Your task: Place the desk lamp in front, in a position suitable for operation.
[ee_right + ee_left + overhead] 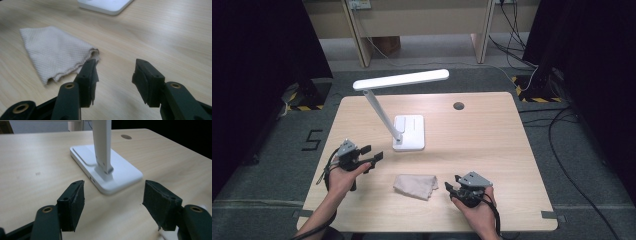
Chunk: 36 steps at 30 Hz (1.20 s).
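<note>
Cloth (415, 185) lies between both grippers (jaws apart) near lamp (408, 132).

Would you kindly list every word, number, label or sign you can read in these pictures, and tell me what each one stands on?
"5": a large dark numeral on the grey floor, left of the table.
Yellow-and-black hazard stripes mark the floor at the far corners; they carry no text.
No readable text shows on the desk lamp, the cloth or either gripper.

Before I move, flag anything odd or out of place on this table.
Nothing stands out. The desk lamp stands upright and lit, the beige cloth lies loosely folded, nothing spilled. Both tongs, left and right, are open and empty.
</note>
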Available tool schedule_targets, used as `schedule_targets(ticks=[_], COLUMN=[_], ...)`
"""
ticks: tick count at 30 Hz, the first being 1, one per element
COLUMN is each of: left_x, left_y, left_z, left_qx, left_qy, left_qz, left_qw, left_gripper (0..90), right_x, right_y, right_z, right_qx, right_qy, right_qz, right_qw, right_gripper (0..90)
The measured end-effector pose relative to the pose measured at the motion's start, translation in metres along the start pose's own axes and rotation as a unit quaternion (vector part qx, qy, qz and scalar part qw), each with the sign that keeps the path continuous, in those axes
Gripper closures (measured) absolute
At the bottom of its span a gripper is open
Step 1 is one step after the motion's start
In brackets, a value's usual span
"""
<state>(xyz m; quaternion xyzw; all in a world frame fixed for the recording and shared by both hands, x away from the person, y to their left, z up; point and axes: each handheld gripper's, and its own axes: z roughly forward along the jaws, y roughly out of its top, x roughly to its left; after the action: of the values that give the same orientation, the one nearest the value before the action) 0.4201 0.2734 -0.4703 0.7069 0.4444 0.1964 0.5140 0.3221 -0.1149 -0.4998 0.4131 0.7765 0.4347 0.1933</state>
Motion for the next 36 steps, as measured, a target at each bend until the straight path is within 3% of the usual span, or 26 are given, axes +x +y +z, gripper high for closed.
schedule_targets(ticks=[7, 12, 16, 22, 30, 36], left_x=[0.009, 0.011, 0.007, 0.004, -0.001, -0.008], left_y=[0.039, 0.057, 0.066, 0.073, 0.073, 0.078], left_z=[0.03, 0.048, 0.052, 0.056, 0.056, 0.059], left_qx=[-0.019, -0.039, -0.056, -0.06, -0.061, -0.047], left_qy=[0.021, 0.018, 0.009, 0.008, 0.043, 0.074], left_qz=[0.002, 0.012, 0.017, 0.021, -0.012, -0.017], left_qw=[0.9996, 0.999, 0.9982, 0.9979, 0.9972, 0.996], left_gripper=[32.3, 34.3, 39.6, 48.7, 60.4, 65.3], right_x=[0.005, 0.005, 0.007, 0.009, 0.012, 0.013], right_y=[0.004, 0.005, 0.008, 0.01, 0.012, 0.013], right_z=[0.005, 0.006, 0.008, 0.014, 0.018, 0.021], right_qx=[0.001, 0.002, 0.003, 0.006, 0.01, 0.013], right_qy=[0.01, 0.014, 0.019, 0.025, 0.03, 0.032], right_qz=[-0.008, -0.007, -0.011, -0.018, -0.016, -0.02], right_qw=[0.9999, 0.9999, 0.9998, 0.9995, 0.9994, 0.9992], right_gripper=[51.7, 51.4, 51.1, 51.0, 51.0, 51.0])
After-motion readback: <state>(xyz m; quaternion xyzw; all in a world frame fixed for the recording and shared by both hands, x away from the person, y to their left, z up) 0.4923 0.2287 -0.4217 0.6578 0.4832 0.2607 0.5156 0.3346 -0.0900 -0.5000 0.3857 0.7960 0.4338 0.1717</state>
